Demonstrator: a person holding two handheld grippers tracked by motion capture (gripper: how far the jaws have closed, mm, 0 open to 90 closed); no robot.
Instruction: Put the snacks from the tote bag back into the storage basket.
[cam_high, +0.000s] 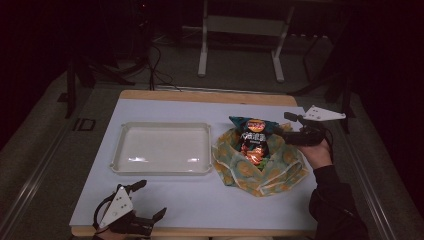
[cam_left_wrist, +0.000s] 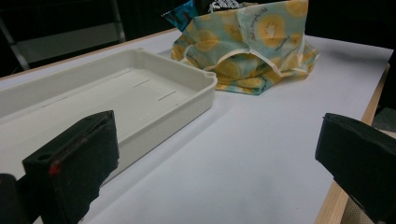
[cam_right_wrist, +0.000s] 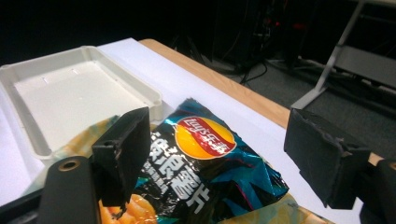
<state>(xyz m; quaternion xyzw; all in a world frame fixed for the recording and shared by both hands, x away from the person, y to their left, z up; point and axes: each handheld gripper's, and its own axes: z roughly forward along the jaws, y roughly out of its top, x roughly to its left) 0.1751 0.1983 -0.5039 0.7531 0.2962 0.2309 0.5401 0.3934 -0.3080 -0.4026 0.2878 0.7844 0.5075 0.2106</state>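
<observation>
A teal chips bag (cam_high: 255, 137) stands upright inside a yellow-patterned cloth bag (cam_high: 260, 172) on the right half of the table. My right gripper (cam_high: 284, 126) hovers at the chips bag's top right corner and is open. In the right gripper view its jaws straddle the top of the chips bag (cam_right_wrist: 205, 154) without pressing on it. A white tray (cam_high: 162, 171) lies left of the cloth bag, nothing in it. My left gripper (cam_high: 152, 198) rests open near the table's front left edge. In the left gripper view it faces the tray (cam_left_wrist: 212, 79) and the cloth bag (cam_left_wrist: 252, 46).
A white sheet (cam_high: 200, 200) covers the table, whose wooden edge (cam_high: 200, 95) shows at the far side. A metal stand (cam_high: 240, 45) and cables (cam_high: 155, 60) are on the floor beyond. The person's dark sleeve (cam_high: 332, 200) comes in at the bottom right.
</observation>
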